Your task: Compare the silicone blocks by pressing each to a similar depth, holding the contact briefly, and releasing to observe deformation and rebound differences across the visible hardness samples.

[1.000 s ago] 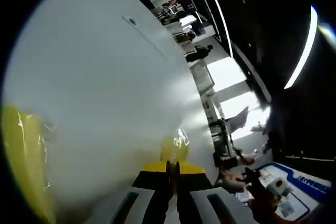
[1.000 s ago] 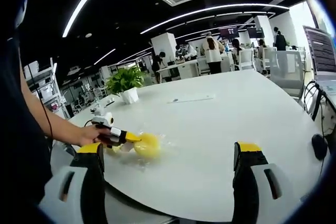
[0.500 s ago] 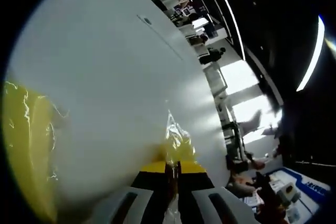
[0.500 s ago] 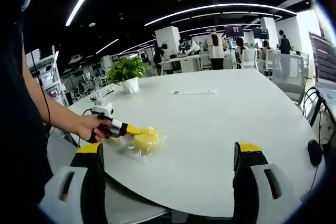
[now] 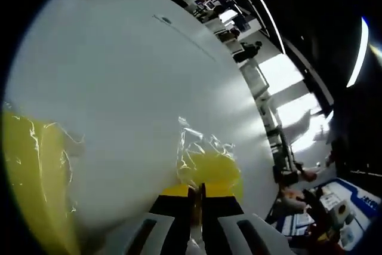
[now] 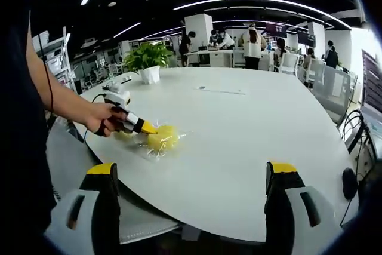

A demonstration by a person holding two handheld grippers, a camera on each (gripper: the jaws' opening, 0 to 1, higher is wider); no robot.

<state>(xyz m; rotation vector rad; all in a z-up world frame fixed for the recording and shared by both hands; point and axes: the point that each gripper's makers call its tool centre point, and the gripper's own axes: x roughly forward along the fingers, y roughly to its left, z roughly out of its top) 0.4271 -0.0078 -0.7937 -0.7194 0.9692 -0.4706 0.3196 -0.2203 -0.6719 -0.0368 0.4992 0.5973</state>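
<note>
A yellow silicone block (image 5: 210, 166) in crinkled clear wrap lies on the white table (image 5: 131, 82), just beyond my left gripper (image 5: 197, 193). Its yellow-tipped jaws are shut together and touch the block's near side. A second wrapped yellow block (image 5: 33, 177) sits at the far left of the left gripper view. In the right gripper view a hand holds the left gripper (image 6: 136, 125) with its tip against the yellow block (image 6: 162, 138). My right gripper (image 6: 194, 174) hangs wide open above the table's near edge, well short of the block, with nothing between its jaws.
A potted plant (image 6: 147, 63) stands at the table's (image 6: 250, 129) far left, and a thin paper strip (image 6: 221, 90) lies toward the far side. Office chairs (image 6: 322, 85) line the right edge. People and desks are in the background.
In the left gripper view the wrapped block now looks broader and closer to the shut tips. The right gripper view has tilted down over the table; its jaws stayed open.
</note>
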